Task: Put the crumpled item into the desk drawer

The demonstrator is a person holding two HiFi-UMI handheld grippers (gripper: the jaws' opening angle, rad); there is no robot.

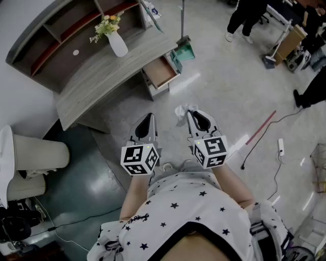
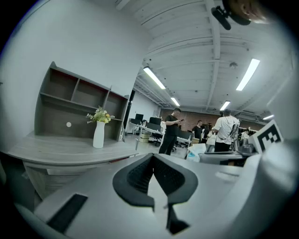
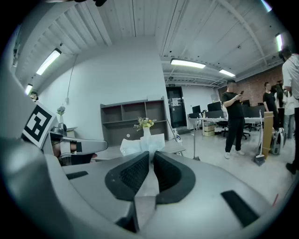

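The crumpled item (image 1: 181, 114), a white wad of thin paper, is off the floor, clamped at the tip of the right gripper (image 1: 190, 113). In the right gripper view the wad (image 3: 142, 144) fans out just past the tips, and a strip of it runs back down between the two dark ribbed fingers (image 3: 132, 173), which are clenched on it.

Beside it at 9 o'clock in the head view, apart from the paper, is the left gripper (image 1: 149, 116). In its own view its fingers (image 2: 136, 174) are pressed together at the tip with nothing between them. Both grippers point away from the person, slightly downward, over bare grey floor (image 1: 224, 97).

From the wad, the drawer (image 1: 160, 71) lies at 11 o'clock in the head view, well apart. It is pulled open, with its brown bottom showing. It belongs to the desk, whose curved grey tabletop (image 1: 97, 76) runs on towards 10 o'clock. A white vase (image 1: 117, 44) of yellow flowers stands on the tabletop, and a shelf unit (image 1: 56, 38) rises behind it.

At 12 o'clock from the wad, a green dustpan (image 1: 185, 50) on a long handle stands just to the right of the drawer. At 3 o'clock of the right gripper, a red stick (image 1: 261, 127) and a white power strip (image 1: 280, 147) lie on the floor. People (image 1: 244, 15) stand far off at 1 o'clock.
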